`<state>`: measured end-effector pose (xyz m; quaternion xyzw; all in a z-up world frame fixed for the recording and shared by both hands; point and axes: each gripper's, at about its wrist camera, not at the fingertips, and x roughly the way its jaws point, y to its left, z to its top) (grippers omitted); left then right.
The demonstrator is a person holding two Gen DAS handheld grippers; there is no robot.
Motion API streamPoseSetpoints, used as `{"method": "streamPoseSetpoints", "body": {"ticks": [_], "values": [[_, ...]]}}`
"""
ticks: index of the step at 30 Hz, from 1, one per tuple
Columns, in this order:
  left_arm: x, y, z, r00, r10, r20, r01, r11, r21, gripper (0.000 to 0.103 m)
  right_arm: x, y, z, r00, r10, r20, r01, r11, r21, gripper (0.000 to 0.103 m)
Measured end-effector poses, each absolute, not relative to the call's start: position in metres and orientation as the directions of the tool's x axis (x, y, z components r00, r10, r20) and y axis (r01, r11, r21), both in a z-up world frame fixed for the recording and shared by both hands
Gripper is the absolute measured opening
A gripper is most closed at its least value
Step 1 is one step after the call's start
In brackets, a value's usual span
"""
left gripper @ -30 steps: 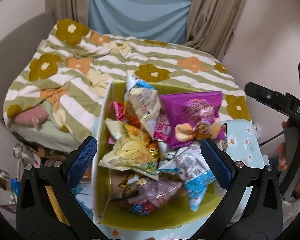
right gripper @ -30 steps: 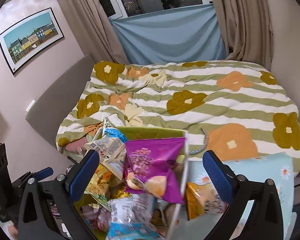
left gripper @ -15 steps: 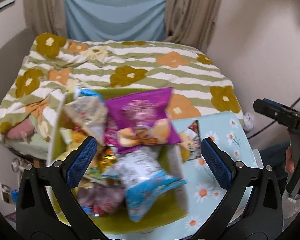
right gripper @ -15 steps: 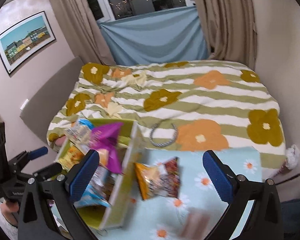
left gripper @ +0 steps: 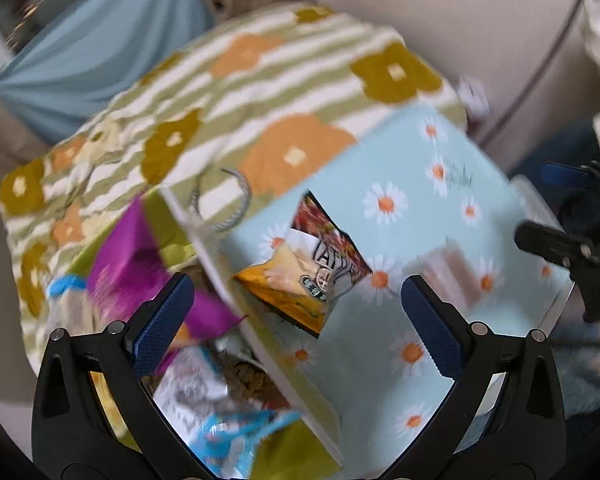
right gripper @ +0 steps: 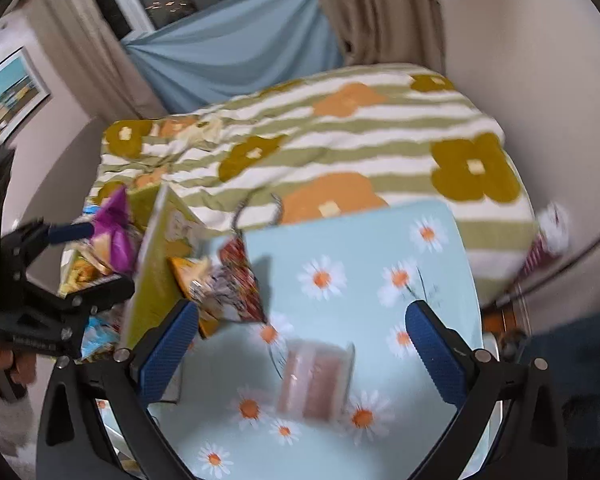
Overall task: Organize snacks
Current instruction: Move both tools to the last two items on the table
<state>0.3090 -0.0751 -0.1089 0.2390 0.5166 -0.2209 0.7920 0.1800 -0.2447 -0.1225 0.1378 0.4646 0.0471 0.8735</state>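
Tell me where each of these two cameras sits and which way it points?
Left wrist: on the left gripper, looking down at the box, the orange bag and the table; its fingers and the right gripper show.
Right wrist: on the right gripper, looking at the table and a pink pack; the left gripper and a hand show.
Shared: box, bag, table, bed.

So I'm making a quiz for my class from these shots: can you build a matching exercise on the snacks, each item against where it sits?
Items:
1. purple snack bag
2. orange chip bag
3. pink packet

Places:
A. flat on the daisy tablecloth, away from the box
B. inside the green box
C. on the cloth, beside the box wall

Pairs: 1-B, 2-C, 3-A
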Motion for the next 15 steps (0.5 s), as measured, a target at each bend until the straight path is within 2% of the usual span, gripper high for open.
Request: {"method": "streamPoseSetpoints", "body": {"ticks": [8,15], "values": [[0.340,-0.115,-0.185,0.202,0.077,-0.976,0.733,0.649,0.203,0.103,0.158,-0.231,-0.186,0.500,0.124,-0.857,0.153,0.961,0.228,0.103],[0.344,-0.128,-0.228,0.179,0.207,-0.962,0.810,0.524,0.264,0.103,0.156,-0.215,-0.224,0.475,0.096,-0.875,0.206,0.954,0.216,0.103]]}}
